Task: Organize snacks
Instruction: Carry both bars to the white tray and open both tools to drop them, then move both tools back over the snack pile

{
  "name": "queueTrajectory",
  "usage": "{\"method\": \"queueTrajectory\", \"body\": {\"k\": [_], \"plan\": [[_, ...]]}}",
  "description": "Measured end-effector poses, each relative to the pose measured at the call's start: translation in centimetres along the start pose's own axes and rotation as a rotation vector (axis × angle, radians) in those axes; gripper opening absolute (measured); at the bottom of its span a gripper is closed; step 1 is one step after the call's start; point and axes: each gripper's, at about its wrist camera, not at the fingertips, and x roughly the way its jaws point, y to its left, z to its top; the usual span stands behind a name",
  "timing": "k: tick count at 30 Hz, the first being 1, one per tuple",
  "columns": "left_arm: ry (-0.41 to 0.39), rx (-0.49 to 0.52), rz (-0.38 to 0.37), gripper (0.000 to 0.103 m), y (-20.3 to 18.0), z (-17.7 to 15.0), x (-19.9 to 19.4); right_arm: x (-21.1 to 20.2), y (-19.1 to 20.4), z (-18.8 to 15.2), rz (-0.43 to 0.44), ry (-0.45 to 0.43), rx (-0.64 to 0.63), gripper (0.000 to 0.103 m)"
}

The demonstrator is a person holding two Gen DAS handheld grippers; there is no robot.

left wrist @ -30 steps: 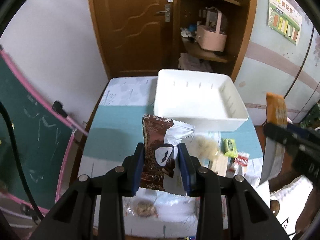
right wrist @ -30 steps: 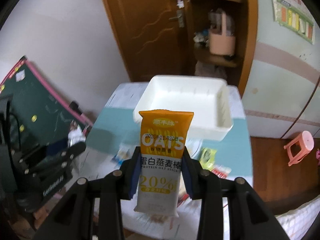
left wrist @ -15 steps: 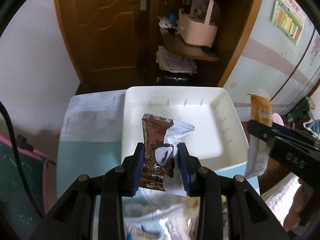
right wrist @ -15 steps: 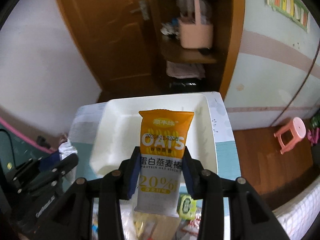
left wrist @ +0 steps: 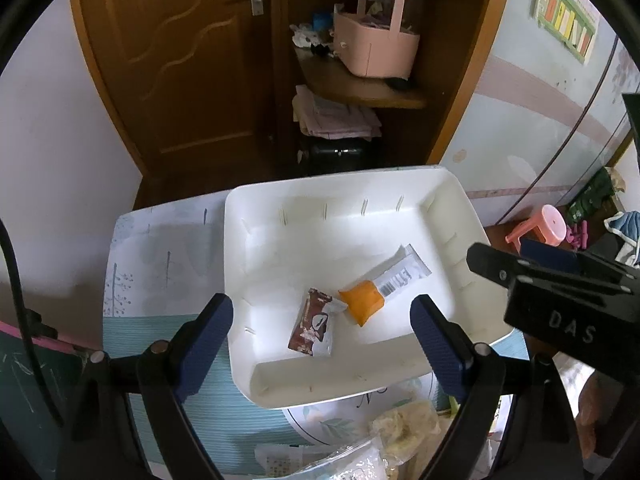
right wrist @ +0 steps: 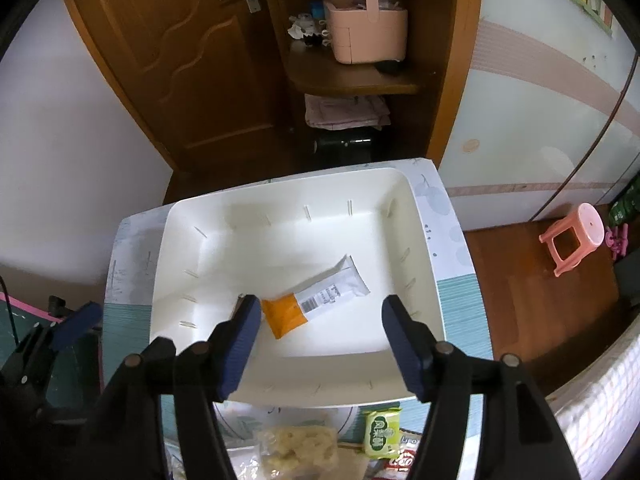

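Note:
A white bin [left wrist: 248, 280] [right wrist: 412, 216] stands on the table. Inside it lie a brown chocolate snack pack [left wrist: 311, 325] and an orange and white oat bar [left wrist: 384, 284] [right wrist: 316, 298], side by side near the front. In the right wrist view the brown pack is mostly hidden behind a finger. My left gripper [left wrist: 322, 330] is open and empty above the bin's front. My right gripper [right wrist: 318, 328] is open and empty above the bin; its body shows in the left wrist view [left wrist: 560, 304].
More snacks lie on the table in front of the bin: a clear bag of pale snacks [right wrist: 298, 450], a green packet [right wrist: 380, 432], a red packet [right wrist: 404, 460]. A wooden door and shelf with a pink basket [left wrist: 376, 46] stand behind. A pink stool [right wrist: 572, 240] is on the floor right.
Both grippers have opened. The brown pack and the oat bar have left the jaws and now lie in the white bin.

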Motion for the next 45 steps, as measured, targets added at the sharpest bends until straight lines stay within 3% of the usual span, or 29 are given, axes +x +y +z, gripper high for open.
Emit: {"method": "queueTrajectory", "body": {"k": [8, 19, 26, 35, 45], "plan": [[-0.053, -0.029, -0.009, 0.090, 0.3, -0.7, -2.9, -3.0, 0.3, -0.8, 0.042, -0.053, 0.000, 0.064], [-0.191, -0.096, 0.019, 0.090, -0.4, -4.4, -10.5, -9.7, 0.0, -3.6, 0.090, -0.151, -0.015, 0.065], [-0.253, -0.137, 0.025, 0.090, -0.3, -7.5, -15.3, -14.9, -0.9, -7.1, 0.099, -0.221, -0.041, 0.071], [-0.338, -0.129, 0.059, 0.090, -0.3, -12.3, -20.8, -19.7, -2.3, -12.4, 0.137, -0.296, -0.064, 0.071], [-0.335, -0.083, 0.125, 0.090, -0.2, -18.8, -23.2, -20.4, -2.0, -17.7, 0.154, -0.276, -0.183, 0.071]]}}
